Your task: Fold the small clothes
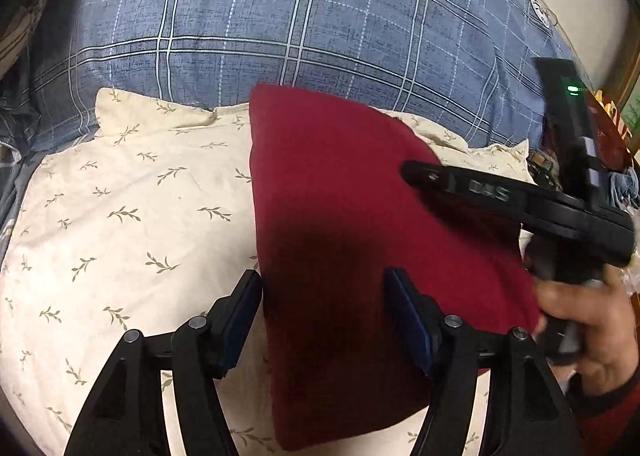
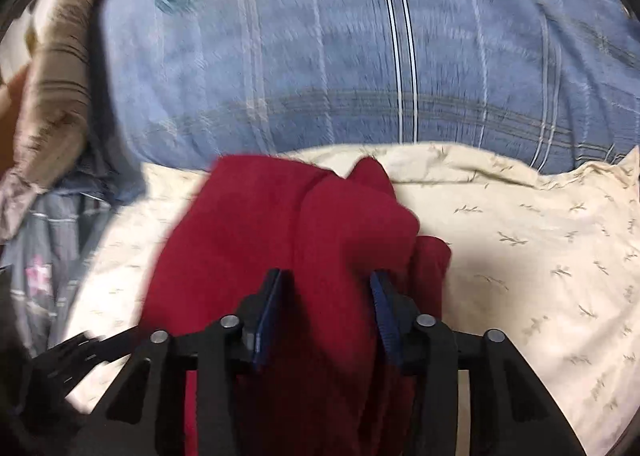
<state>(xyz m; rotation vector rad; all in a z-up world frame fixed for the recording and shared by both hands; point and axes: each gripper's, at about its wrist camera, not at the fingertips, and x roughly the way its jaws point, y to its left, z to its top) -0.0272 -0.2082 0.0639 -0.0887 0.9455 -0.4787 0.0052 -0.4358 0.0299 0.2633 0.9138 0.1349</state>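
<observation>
A dark red garment (image 1: 352,224) lies folded into a long rectangle on a cream leaf-print cloth (image 1: 132,216). My left gripper (image 1: 326,308) hovers over its near half, open, the left pad at the garment's left edge, nothing pinched. My right gripper (image 1: 416,172) reaches in from the right over the garment's far right side, held by a hand (image 1: 592,332). The right wrist view is blurred. There the red garment (image 2: 256,232) bunches up between the fingers of my right gripper (image 2: 328,296), whose jaws stand apart around a raised fold.
A blue plaid bedcover (image 1: 304,16) rises behind the cream cloth (image 2: 540,248). A brown striped fabric (image 2: 60,88) lies at the far left in the right wrist view. Clutter sits at the right edge (image 1: 616,144).
</observation>
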